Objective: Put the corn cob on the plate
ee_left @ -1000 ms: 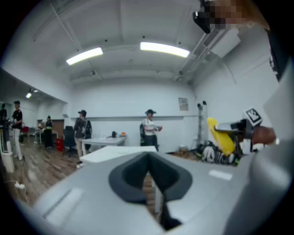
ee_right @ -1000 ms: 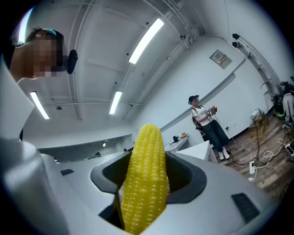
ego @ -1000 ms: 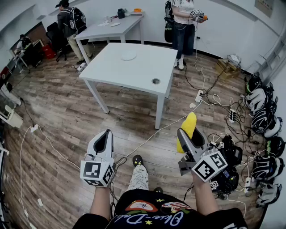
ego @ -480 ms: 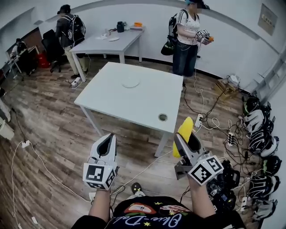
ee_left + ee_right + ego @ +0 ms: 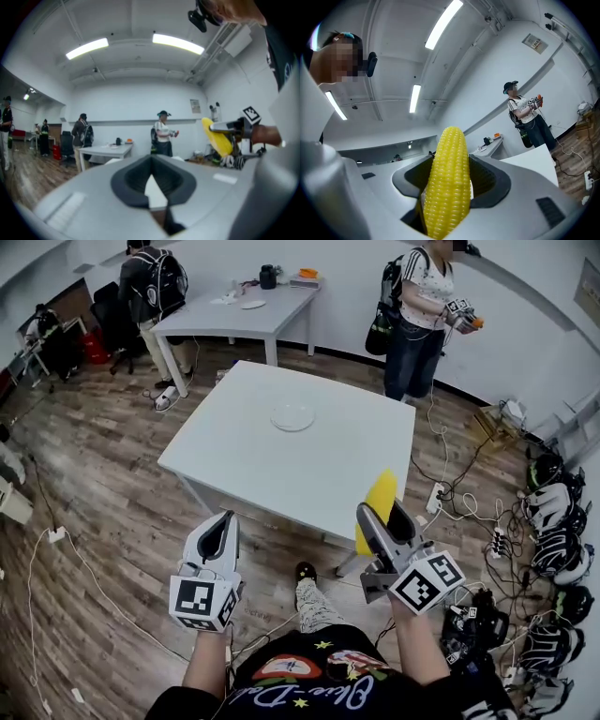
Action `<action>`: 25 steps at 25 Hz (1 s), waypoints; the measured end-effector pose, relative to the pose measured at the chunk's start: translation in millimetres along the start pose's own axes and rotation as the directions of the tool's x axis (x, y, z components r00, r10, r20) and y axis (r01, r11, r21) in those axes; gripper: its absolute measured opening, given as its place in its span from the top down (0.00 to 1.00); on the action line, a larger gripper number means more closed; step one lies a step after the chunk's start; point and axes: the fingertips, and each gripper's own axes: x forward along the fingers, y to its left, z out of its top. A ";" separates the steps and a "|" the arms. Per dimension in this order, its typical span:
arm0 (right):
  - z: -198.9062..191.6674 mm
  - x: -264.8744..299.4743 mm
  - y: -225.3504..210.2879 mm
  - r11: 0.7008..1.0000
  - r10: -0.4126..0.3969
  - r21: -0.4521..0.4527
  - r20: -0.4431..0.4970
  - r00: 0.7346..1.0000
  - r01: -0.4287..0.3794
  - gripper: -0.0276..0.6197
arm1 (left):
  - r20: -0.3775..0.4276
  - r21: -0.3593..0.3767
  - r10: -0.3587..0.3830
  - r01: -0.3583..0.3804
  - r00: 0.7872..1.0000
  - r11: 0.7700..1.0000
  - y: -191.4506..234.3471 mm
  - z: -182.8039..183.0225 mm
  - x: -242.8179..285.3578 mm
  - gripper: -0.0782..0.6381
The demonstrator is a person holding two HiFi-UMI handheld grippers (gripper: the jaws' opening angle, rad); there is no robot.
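a tapered yellow corn cob [image 5: 447, 183], ridged with rows of rounded kernels, is gripped between the smooth grey fingers of the right gripper [image 5: 384, 519], in the air at the near edge of a white bench [image 5: 234, 456]. its long axis runs along the fingers, tip pointing up and forward past them. a round white plate [image 5: 292, 416] lies well apart, mid-bench. the left gripper [image 5: 222, 524] has its fingers closed on nothing. cursive lettering on the person's black shirt [image 5: 309, 690] is not readable.
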 end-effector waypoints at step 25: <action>-138.8 393.8 -227.2 0.984 -0.037 -0.168 -0.532 0.846 -0.063 0.58 | -0.111 -0.048 0.119 -0.125 0.987 0.991 152.4 -22.2 233.2 0.89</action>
